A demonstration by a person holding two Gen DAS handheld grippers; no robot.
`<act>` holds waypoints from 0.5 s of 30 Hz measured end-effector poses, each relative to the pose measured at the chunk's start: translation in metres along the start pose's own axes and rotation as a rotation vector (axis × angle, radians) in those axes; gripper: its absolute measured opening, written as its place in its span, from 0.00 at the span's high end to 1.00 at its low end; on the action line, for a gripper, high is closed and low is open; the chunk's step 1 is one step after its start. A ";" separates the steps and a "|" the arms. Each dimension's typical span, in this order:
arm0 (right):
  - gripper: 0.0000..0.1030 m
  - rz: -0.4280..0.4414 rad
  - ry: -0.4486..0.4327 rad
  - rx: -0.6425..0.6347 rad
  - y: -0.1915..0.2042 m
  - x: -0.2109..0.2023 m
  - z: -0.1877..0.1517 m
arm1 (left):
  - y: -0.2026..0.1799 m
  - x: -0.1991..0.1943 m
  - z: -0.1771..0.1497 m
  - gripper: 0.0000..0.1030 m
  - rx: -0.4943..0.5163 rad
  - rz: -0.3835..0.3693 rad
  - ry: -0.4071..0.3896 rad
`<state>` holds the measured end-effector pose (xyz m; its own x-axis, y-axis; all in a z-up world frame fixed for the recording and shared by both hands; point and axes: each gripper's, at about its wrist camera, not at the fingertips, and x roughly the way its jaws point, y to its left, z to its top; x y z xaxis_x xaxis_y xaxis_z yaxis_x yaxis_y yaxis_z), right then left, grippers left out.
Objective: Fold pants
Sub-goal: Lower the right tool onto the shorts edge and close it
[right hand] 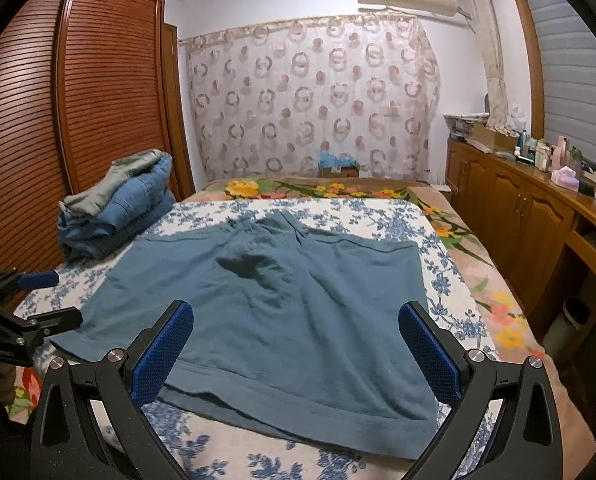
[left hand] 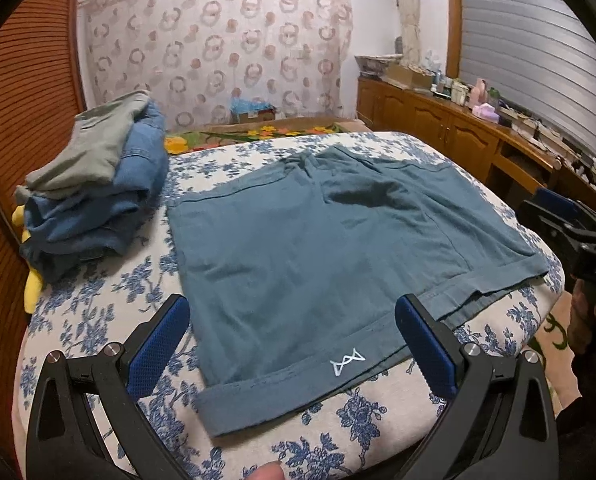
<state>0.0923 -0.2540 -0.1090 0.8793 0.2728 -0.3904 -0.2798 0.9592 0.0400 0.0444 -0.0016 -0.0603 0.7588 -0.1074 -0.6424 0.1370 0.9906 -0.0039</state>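
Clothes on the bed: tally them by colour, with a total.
Teal, pants spread flat on the floral cover: 1
Grey-green, top garment of the pile: 1
Denim blue, folded garments under it: at least 1; the layers are too bunched to separate
Total: at least 3 garments

A yellow item peeks from under the pile; I cannot tell what it is.

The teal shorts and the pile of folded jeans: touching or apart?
Apart. The left wrist view shows floral bedcover between the teal shorts and the pile of folded jeans.
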 end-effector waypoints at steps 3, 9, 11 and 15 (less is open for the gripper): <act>0.01 0.002 0.018 -0.003 -0.003 0.003 0.003 | -0.001 0.006 0.004 0.00 0.014 -0.009 0.005; 0.08 0.011 0.055 -0.025 -0.010 0.006 0.007 | 0.001 0.018 0.014 0.00 0.025 -0.036 0.011; 0.10 0.011 0.068 -0.032 -0.014 0.006 0.009 | 0.002 0.022 0.017 0.00 0.026 -0.036 0.016; 0.19 0.014 0.100 -0.024 -0.028 0.012 0.017 | 0.004 0.031 0.024 0.00 0.034 -0.043 0.032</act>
<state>0.1173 -0.2766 -0.0991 0.8327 0.2757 -0.4802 -0.3016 0.9531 0.0244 0.0837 -0.0034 -0.0624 0.7312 -0.1468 -0.6662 0.1909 0.9816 -0.0068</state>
